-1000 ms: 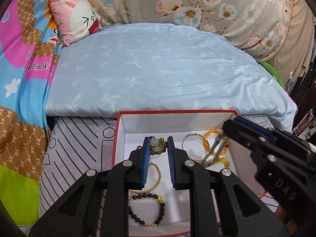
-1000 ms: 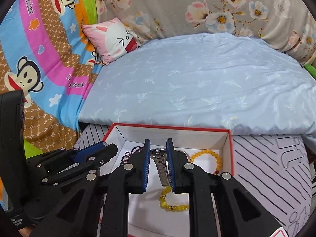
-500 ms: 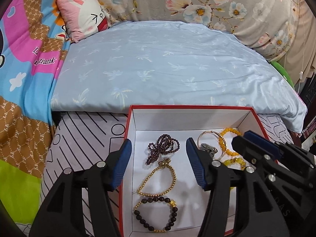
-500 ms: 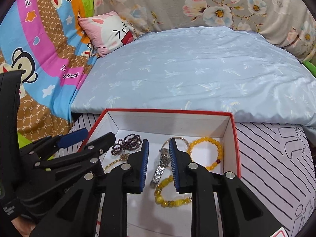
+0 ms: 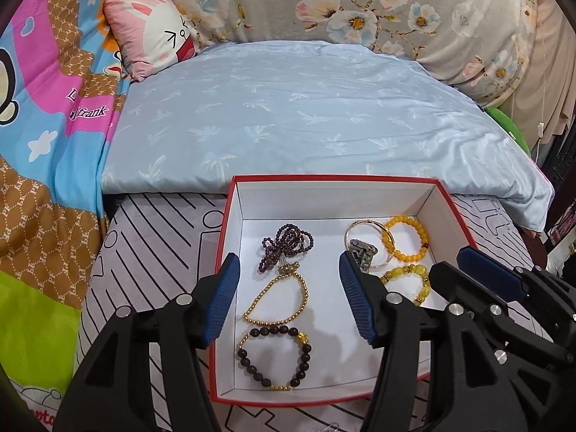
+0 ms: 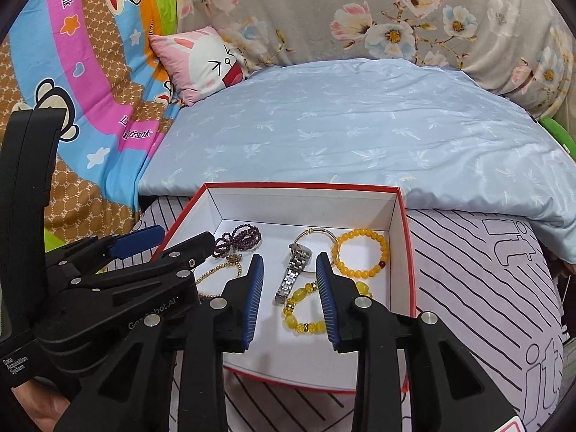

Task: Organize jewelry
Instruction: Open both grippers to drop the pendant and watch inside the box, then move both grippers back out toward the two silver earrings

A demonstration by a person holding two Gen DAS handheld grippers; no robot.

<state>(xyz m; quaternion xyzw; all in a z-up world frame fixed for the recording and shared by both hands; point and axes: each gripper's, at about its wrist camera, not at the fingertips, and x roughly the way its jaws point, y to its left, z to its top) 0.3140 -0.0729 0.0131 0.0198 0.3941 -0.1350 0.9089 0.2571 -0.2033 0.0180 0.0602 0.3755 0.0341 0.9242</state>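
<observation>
Two black grippers hover over the red-rimmed white cardboard box (image 5: 230,237): left gripper (image 5: 288,300) fingers wide apart, empty; right gripper (image 6: 289,297) fingers opening, gripping nothing, silver metal watch (image 6: 293,273) lying between them.

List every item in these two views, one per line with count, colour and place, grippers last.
Cardboard box: one, red outside, white inside, on striped cover.
Dark purple bead string: one, box far left.
Gold bead bracelet: one, left middle.
Dark brown bead bracelet: one, near left.
Gold bangle: one, far middle.
Silver watch: one, middle.
Orange bead bracelet: one, far right.
Yellow chunky bracelet: one, right.
Bunny pillow: one, pink.
Left gripper: open, empty.
Right gripper: opening, empty.
</observation>
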